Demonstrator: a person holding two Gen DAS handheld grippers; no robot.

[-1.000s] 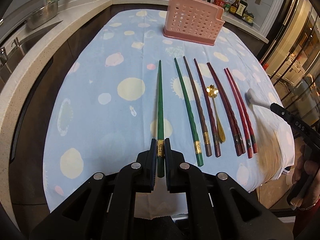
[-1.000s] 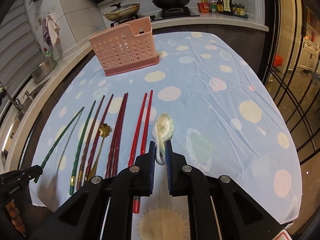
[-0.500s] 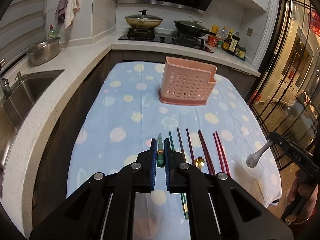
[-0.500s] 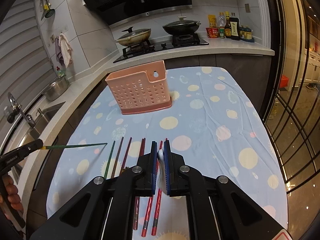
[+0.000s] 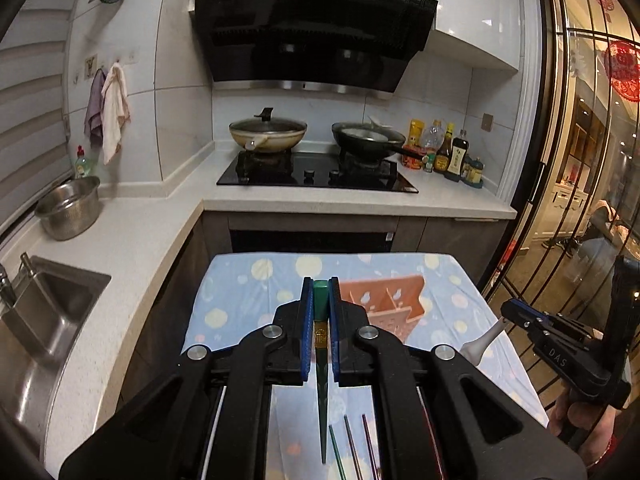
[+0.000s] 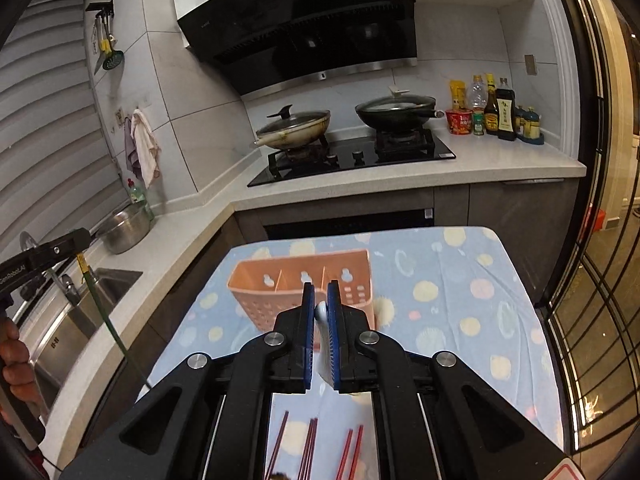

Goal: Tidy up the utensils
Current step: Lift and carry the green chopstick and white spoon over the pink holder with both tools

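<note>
My left gripper [image 5: 320, 286] is shut on the thick end of a green chopstick [image 5: 322, 392], whose thin tip hangs down over the blue spotted cloth [image 5: 248, 292]. The right gripper [image 6: 320, 294] is shut on the handle of a white ceramic spoon [image 6: 321, 320]. Both are held in the air in front of the pink perforated holder [image 5: 384, 308], which shows its dividers [image 6: 280, 284]. Each view catches the other tool: the spoon [image 5: 480, 342] at the right, the chopstick [image 6: 104, 312] at the left. Several dark and red chopsticks [image 6: 310, 448] lie on the cloth below.
Behind the table runs a counter with a hob and two pans [image 5: 268, 134]. Sauce bottles [image 6: 500, 114] stand at its right end. A steel bowl [image 5: 68, 208] and sink [image 5: 44, 320] are on the left, glass doors [image 5: 580, 160] on the right.
Both grippers have risen from the cloth, taking the green chopstick and the spoon with them, and moved toward the pink holder. The chopstick now hangs tip down.
</note>
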